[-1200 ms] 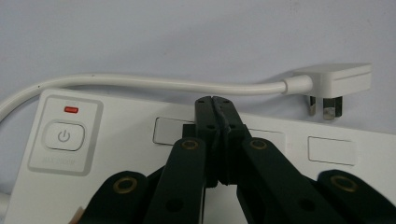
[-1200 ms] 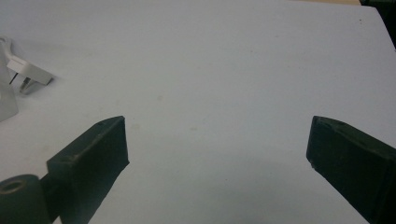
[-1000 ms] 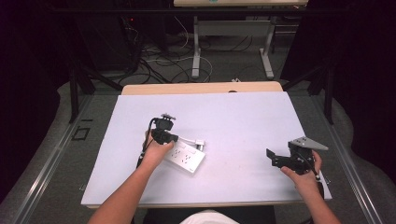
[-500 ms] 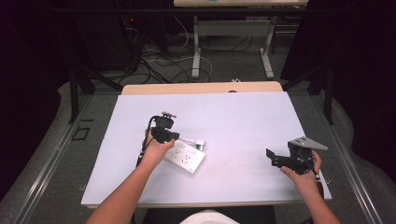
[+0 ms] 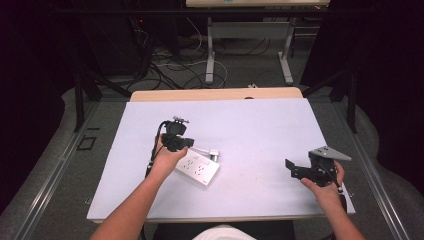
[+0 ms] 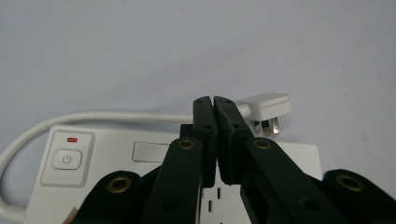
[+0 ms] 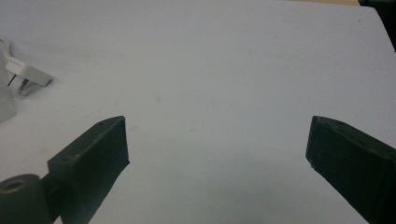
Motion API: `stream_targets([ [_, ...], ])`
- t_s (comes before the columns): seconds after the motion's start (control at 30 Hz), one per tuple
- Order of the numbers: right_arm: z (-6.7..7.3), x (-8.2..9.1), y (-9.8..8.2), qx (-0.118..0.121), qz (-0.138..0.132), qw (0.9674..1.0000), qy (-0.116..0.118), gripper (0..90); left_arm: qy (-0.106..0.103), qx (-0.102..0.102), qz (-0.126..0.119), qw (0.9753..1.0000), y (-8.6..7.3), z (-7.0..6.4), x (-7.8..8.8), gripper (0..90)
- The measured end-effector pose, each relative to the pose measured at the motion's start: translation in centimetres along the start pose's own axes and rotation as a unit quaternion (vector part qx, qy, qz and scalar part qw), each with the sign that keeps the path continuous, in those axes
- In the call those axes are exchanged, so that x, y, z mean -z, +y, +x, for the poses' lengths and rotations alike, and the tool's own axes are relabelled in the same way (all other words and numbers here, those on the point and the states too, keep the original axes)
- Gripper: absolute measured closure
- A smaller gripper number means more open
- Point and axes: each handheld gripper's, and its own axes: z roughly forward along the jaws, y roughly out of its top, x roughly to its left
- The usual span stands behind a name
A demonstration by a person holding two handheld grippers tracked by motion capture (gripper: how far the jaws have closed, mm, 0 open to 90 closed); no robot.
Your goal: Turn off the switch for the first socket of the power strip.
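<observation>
The left claw (image 6: 214, 100) has lifted slightly above the white power strip (image 5: 197, 169) lying mid-left on the counter (image 5: 260, 130), jaws pressed together (nothing between them), while the right claw (image 7: 217, 149) hangs spread.

A large white rectangular tabletop (image 5: 260, 125) is lying over a light wooden board (image 5: 215, 94) that is showing along its far edge. Beyond that board, tangled dark and white cables (image 5: 175, 62) are lying on the grey floor (image 5: 250, 70), beside the white metal legs of another table (image 5: 210, 55).
</observation>
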Motion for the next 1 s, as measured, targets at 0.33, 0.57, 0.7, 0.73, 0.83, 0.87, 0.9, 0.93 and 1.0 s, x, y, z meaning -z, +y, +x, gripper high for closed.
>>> stream_targets([
  [0.33, -0.2, 0.2, -0.1, -0.004, 0.001, 1.0, -0.001, 5.4, -0.012, -0.004, -0.014, 0.9998, 0.2, -0.1, 0.5, 80.1],
  [0.57, -0.1, 0.2, -0.1, -0.003, 0.003, 1.0, 0.0, 5.5, -0.014, -0.003, -0.029, 0.9995, 0.1, -0.1, 1.0, 71.5],
  [0.7, -0.1, 0.3, -0.2, -0.01, -0.001, 0.9999, -0.001, 5.5, -0.012, -0.002, -0.037, 0.9992, 0.1, -0.1, 1.2, 66.3],
  [0.73, -0.2, 0.3, -0.2, -0.008, -0.002, 1.0, -0.003, 5.5, -0.012, -0.002, -0.038, 0.9992, 0.1, -0.1, 1.2, 64.8],
  [0.83, -0.2, 0.5, -0.1, -0.006, 0.005, 1.0, -0.002, 5.6, -0.012, 0.0, -0.047, 0.9988, 0.2, -0.1, 1.4, 60.0],
  [0.87, -0.2, 0.4, -0.2, -0.007, -0.002, 1.0, -0.004, 5.6, -0.015, 0.0, -0.049, 0.9987, 0.2, -0.1, 1.5, 59.0],
  [0.9, -0.2, 0.3, -0.2, -0.007, -0.002, 1.0, -0.004, 5.7, -0.015, 0.0, -0.053, 0.9985, 0.2, -0.1, 1.5, 57.9],
  [0.93, -0.1, 0.4, -0.1, -0.008, 0.002, 1.0, -0.002, 5.7, -0.016, -0.002, -0.056, 0.9983, 0.1, -0.1, 1.6, 56.7],
  [1.0, -0.1, 0.2, -0.2, -0.011, -0.001, 0.9999, -0.003, 5.6, -0.012, -0.002, -0.064, 0.9979, 0.1, -0.1, 1.7, 54.0],
])
